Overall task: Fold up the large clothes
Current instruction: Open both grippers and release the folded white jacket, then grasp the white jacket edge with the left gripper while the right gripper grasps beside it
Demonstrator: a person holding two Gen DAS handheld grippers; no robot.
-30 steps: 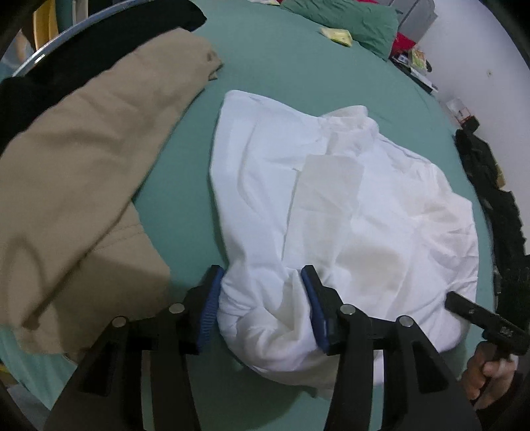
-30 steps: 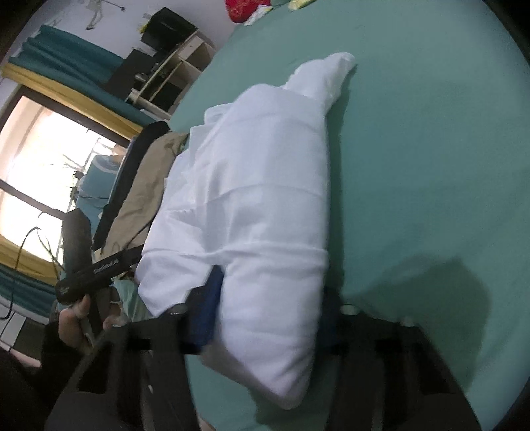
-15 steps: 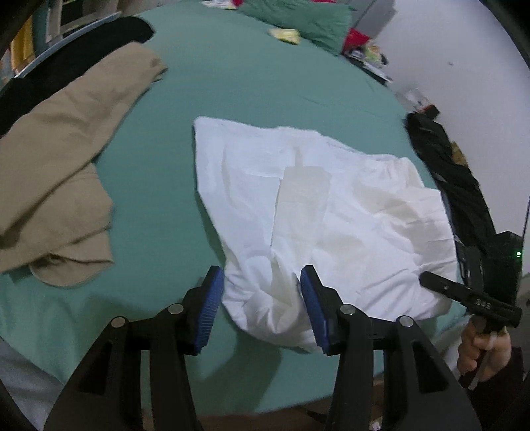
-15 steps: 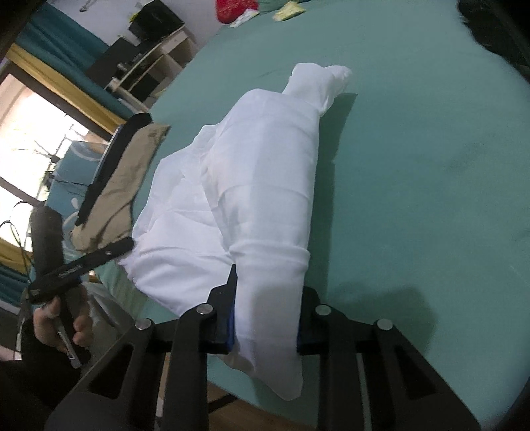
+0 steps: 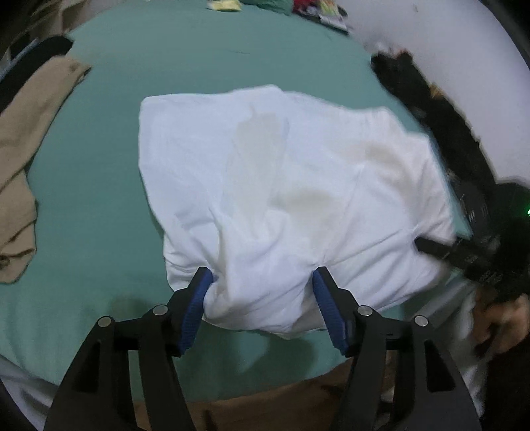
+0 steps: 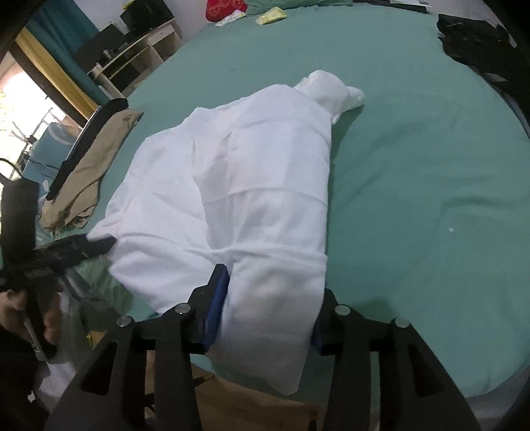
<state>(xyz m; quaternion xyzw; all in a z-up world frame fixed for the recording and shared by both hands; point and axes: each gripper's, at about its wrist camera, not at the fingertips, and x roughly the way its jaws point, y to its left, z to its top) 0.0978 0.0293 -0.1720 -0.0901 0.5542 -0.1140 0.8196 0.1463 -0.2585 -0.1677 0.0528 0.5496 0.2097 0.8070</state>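
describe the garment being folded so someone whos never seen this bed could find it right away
On the green bed, look near its front edge for the white garment, with the left tongs and right tongs around its near hem. It is the only white piece: the tan garment lies to its left, the black clothing to its right.

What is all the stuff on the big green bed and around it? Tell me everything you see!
white garment: 1, white, middle of the bed, near edge bunched.
bed sheet: 1, green, under everything.
tan garment: 1, tan, left side of bed.
black clothing: 1 pile, black, far right edge.
yellow item: 1, yellow, far end.
red item: 1, red, far end.
shelf: 1, pale, beyond the bed.
left claw: 1, black with blue pads, gripping garment.
right claw: 1, same, gripping garment.
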